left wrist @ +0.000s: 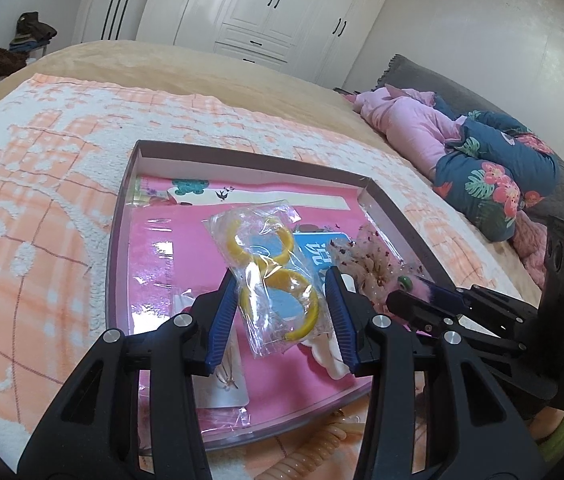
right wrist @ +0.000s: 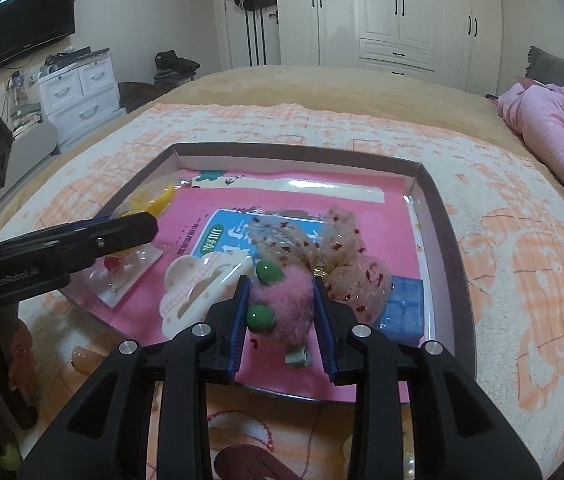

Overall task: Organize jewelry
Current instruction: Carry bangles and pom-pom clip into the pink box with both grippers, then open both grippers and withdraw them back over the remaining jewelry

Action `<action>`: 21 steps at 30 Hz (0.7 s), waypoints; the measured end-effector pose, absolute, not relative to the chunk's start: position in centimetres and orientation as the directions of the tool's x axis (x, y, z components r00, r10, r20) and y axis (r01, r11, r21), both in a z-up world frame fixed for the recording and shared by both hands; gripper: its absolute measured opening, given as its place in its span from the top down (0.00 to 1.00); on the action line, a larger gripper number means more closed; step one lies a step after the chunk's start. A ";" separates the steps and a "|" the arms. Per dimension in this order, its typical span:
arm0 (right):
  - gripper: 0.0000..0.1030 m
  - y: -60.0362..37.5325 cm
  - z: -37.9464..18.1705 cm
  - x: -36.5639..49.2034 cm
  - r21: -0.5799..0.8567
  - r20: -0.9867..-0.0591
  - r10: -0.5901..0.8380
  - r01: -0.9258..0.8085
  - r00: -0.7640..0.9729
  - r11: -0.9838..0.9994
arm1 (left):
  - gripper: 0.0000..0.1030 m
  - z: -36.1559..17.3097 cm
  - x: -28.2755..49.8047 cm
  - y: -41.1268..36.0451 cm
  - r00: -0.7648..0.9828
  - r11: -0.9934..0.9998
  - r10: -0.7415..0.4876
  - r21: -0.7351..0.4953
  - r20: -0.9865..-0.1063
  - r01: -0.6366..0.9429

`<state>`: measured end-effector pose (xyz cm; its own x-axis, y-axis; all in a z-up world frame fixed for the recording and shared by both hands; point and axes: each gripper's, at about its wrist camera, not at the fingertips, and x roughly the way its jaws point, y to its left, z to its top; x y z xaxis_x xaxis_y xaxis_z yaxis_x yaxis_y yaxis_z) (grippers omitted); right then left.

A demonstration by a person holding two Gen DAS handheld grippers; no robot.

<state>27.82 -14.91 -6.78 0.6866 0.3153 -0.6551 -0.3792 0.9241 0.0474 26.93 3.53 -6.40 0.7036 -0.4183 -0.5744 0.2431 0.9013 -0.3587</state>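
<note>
A shallow tray (left wrist: pixel 118 220) with a dark rim and pink lining lies on the peach blanket. My left gripper (left wrist: pixel 280 292) is shut on a clear bag of yellow hoops (left wrist: pixel 270 276), just above the tray's near left part. In the right wrist view that left gripper (right wrist: pixel 138 224) reaches in from the left, with the bag of yellow hoops (right wrist: pixel 154 200) showing past its tip. My right gripper (right wrist: pixel 282 300) is shut on a pink fluffy clip (right wrist: pixel 285 304) with green beads, over the tray's (right wrist: pixel 445 240) front. In the left wrist view the right gripper (left wrist: pixel 405 292) comes in from the right.
In the tray lie a white cloud clip (right wrist: pixel 198 292), a sheer speckled bow (right wrist: pixel 333 248), a blue box (right wrist: pixel 401 308) and an earring card (left wrist: pixel 226 380). An orange coil tie (left wrist: pixel 321 440) lies outside its front rim. Pink clothes (left wrist: pixel 409 128) and a floral quilt (left wrist: pixel 493 176) are piled at the right.
</note>
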 end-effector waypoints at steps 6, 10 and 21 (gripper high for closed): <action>0.61 -15.1 -6.2 27.1 0.055 -0.637 0.329 -0.384 0.697 0.922 | 0.66 -6.6 27.0 3.3 0.700 0.903 -0.417 -0.353 -0.580 0.245; 0.54 -15.5 -5.4 26.2 0.053 -0.616 0.330 -0.381 0.715 0.923 | 0.65 -6.5 26.8 3.3 0.697 0.901 -0.421 -0.356 -0.580 0.248; 0.35 -17.1 -3.7 23.7 0.050 -0.553 0.324 -0.357 0.768 0.933 | 0.35 -4.9 24.8 3.3 0.732 0.913 -0.393 -0.331 -0.557 0.238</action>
<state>23.68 -17.09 -3.71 0.7678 0.3238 -0.5529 -0.3573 0.9326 0.0499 24.83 3.31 -4.88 0.7318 -0.3927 -0.5569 0.2385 0.9132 -0.3305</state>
